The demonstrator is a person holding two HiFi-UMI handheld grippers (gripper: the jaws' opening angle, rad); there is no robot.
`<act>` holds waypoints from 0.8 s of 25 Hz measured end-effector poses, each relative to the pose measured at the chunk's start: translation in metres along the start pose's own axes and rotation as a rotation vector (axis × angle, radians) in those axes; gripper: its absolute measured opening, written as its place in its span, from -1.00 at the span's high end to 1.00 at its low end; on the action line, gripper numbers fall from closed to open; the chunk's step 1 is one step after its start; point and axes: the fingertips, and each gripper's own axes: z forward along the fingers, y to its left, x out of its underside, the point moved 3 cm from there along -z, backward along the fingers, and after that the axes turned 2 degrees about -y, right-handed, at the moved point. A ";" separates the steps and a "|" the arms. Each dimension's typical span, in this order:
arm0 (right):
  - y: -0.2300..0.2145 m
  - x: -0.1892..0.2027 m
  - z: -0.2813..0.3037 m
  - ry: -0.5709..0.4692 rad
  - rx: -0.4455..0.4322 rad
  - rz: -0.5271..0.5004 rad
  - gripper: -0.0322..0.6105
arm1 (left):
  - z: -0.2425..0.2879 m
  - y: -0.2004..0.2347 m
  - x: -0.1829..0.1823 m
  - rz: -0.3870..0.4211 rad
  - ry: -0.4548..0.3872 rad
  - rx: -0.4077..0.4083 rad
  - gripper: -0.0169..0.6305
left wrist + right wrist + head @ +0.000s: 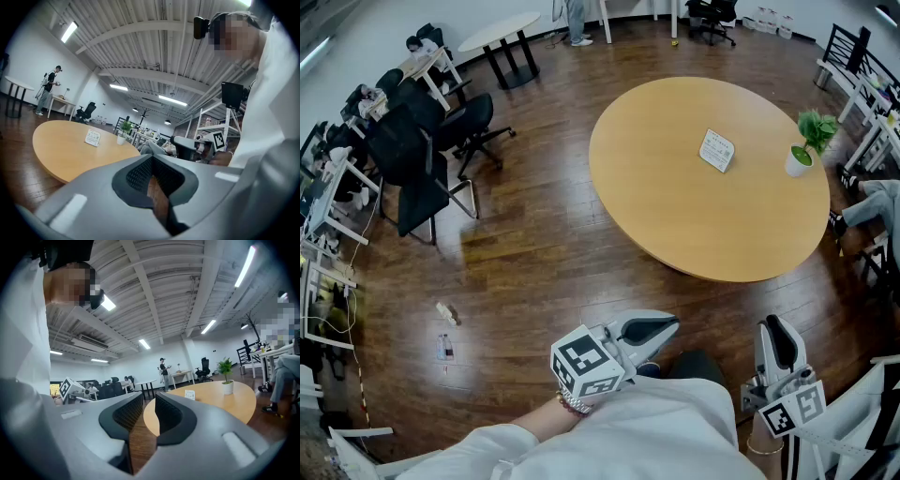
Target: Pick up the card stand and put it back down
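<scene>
The card stand (717,150) is a small white card standing upright on the round wooden table (675,216), toward its far right side. It also shows small in the left gripper view (93,137) and the right gripper view (189,394). Both grippers hang low near my body, well short of the table. My left gripper (668,326) has its jaws together at the tips with nothing in them (152,161). On my right gripper (773,330) a narrow gap shows between the pads, and only floor and table are seen through it (149,401).
A potted plant (806,150) stands on the table to the right of the card stand. Black office chairs (422,164) and desks line the left side. A white round table (499,33) stands at the back. A seated person's legs (867,206) are at the right edge. Small litter (445,314) lies on the wooden floor.
</scene>
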 end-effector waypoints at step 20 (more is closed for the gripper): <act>-0.212 -0.008 0.189 0.074 -0.184 -0.027 0.54 | 0.102 0.126 -0.087 0.064 -0.084 -0.199 0.98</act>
